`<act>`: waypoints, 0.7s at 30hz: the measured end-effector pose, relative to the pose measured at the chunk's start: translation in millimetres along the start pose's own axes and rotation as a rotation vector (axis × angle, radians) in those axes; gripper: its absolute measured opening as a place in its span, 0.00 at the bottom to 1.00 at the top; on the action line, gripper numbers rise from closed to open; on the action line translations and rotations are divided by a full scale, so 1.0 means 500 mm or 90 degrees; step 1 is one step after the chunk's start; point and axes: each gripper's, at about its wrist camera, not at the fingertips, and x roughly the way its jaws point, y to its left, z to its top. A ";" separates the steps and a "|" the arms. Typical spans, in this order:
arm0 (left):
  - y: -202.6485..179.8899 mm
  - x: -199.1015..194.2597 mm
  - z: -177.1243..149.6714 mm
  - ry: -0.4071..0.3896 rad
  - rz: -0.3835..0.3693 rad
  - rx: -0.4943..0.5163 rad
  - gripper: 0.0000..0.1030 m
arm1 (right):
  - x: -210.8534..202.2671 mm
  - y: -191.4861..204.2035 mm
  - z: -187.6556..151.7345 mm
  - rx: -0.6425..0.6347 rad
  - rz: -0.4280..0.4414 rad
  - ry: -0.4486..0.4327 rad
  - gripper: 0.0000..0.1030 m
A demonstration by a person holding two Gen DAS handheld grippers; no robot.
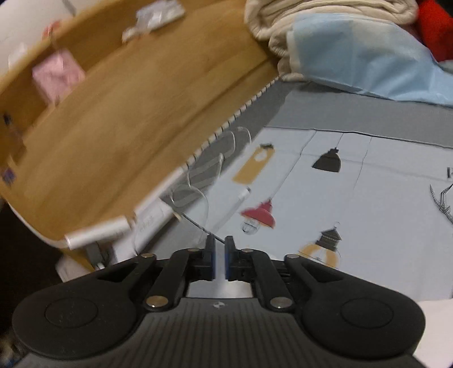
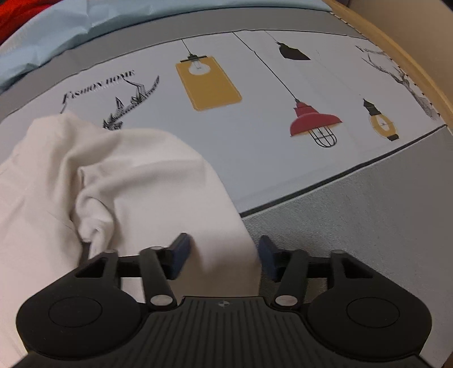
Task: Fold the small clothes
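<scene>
While the right gripper [image 2: 223, 254] is held wide open, a rumpled white garment [image 2: 113, 181] is seen at lower left, its edge lying between the fingers. The left gripper [image 1: 220, 260] is nearly closed on nothing above the printed mat [image 1: 354, 203].

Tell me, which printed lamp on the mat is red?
The dome-shaped lamp with a wire cage beneath, hanging between the yellow rectangular lamp and the small yellow lantern.

Lamp-print sheet [image 2: 254, 119] with grey border covers bed. "FASHION HOME" lettering [image 2: 99, 85] near antler drawing. Wooden headboard shelf [image 1: 113, 127] alongside, holding pink packet [image 1: 56, 73]. Beige bedding bundle [image 1: 311, 19], light-blue cloth [image 1: 368, 62], red fabric [image 1: 436, 28] piled behind.
</scene>
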 end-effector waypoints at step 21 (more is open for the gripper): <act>-0.267 -0.097 -0.162 0.102 -0.346 0.268 0.27 | -0.006 -0.064 0.032 -0.041 -0.079 -0.078 0.03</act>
